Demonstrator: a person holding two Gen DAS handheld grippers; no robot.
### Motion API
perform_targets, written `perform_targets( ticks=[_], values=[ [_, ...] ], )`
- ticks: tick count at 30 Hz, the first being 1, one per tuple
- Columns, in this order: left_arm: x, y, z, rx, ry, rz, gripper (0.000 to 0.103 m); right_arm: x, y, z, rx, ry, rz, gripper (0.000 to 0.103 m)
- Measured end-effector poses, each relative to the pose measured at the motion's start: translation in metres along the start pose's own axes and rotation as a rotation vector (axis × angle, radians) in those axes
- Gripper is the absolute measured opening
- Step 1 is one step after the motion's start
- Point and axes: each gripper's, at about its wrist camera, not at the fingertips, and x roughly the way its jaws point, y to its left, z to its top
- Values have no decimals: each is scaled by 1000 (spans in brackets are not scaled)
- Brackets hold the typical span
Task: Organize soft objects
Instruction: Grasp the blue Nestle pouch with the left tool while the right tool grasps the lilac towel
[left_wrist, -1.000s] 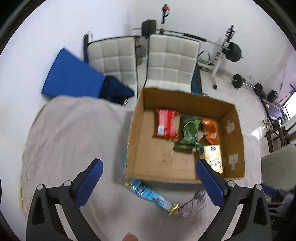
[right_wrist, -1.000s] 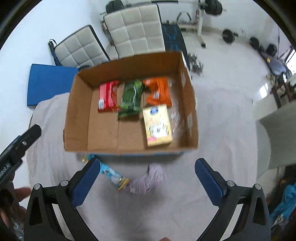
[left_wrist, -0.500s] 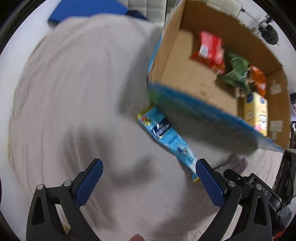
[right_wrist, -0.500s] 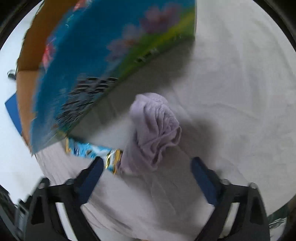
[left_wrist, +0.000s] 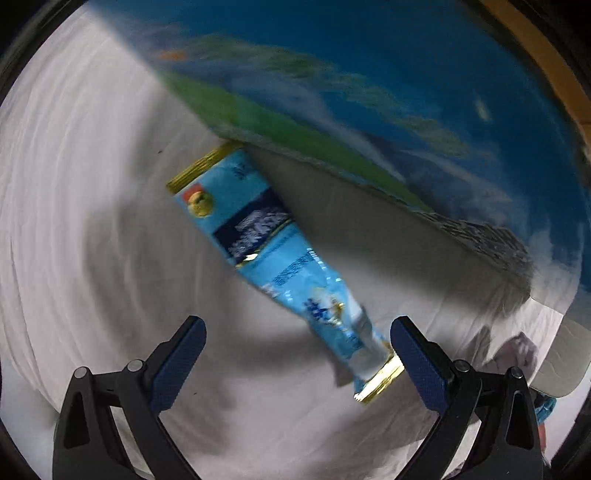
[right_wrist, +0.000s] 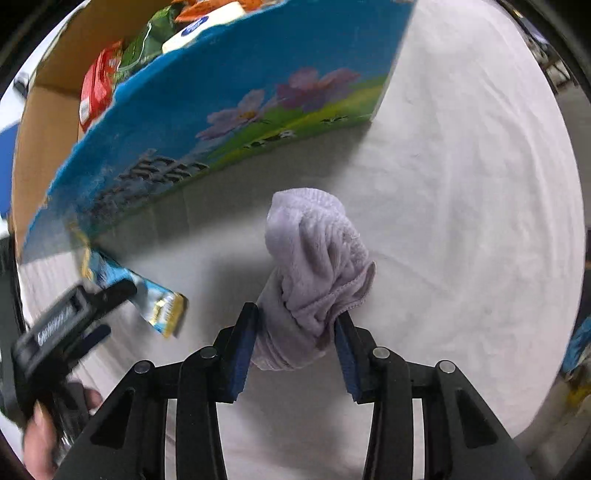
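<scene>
A light-blue snack packet (left_wrist: 280, 258) with gold ends lies on the white cloth beside the cardboard box's (left_wrist: 369, 92) blue printed side. My left gripper (left_wrist: 295, 350) is open, low over the packet's near end, its fingers on either side. In the right wrist view a crumpled lilac cloth (right_wrist: 317, 266) lies on the cloth-covered table, and my right gripper (right_wrist: 295, 332) is closed on its near part. The packet (right_wrist: 159, 306) and the left gripper (right_wrist: 74, 317) show at the left there.
The cardboard box (right_wrist: 221, 110) stands close behind both objects; it holds red (right_wrist: 96, 92), green and orange packets and a yellow-white pack. The white cloth-covered table (right_wrist: 461, 221) extends to the right. A hand (right_wrist: 40, 424) holds the left gripper.
Both grippers have dropped from above the box to the table surface. The left one has closed in on the blue packet. The right one's fingers have shut on the lilac cloth.
</scene>
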Motion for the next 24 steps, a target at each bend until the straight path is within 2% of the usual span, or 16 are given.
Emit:
perform_targets(
  ticks=[2, 5, 8, 10, 12, 14, 18, 19, 22, 24],
  values=[
    [1, -6, -1, 20, -16, 15, 101, 1, 0, 1, 1, 9, 3, 43],
    [6, -16, -5, 87, -40, 91, 77, 3, -3, -1, 8, 14, 0, 43],
    [10, -19, -13, 155, -57, 111, 72, 8, -1, -3, 4, 26, -7, 43],
    [9, -17, -21, 193, -59, 124, 63, 11, 2, -6, -15, 36, -17, 43],
    [8, -11, -33, 225, -48, 129, 47, 15, 7, -11, -40, 47, -23, 43],
    [10, -2, -48, 254, -18, 143, 42, 21, 13, -13, -67, 67, -36, 43],
    [13, 26, -68, 253, 23, 146, 42, 31, 18, -18, -123, 109, -68, 44],
    [13, 32, -69, 234, 30, 122, 42, 32, 19, -18, -126, 110, -71, 44],
    [12, 43, -59, 152, 29, 72, 43, 42, 24, -15, -109, 125, -73, 57],
    [10, 41, -52, 138, 0, 59, 43, 50, 26, -12, -88, 133, -53, 59]
  ],
)
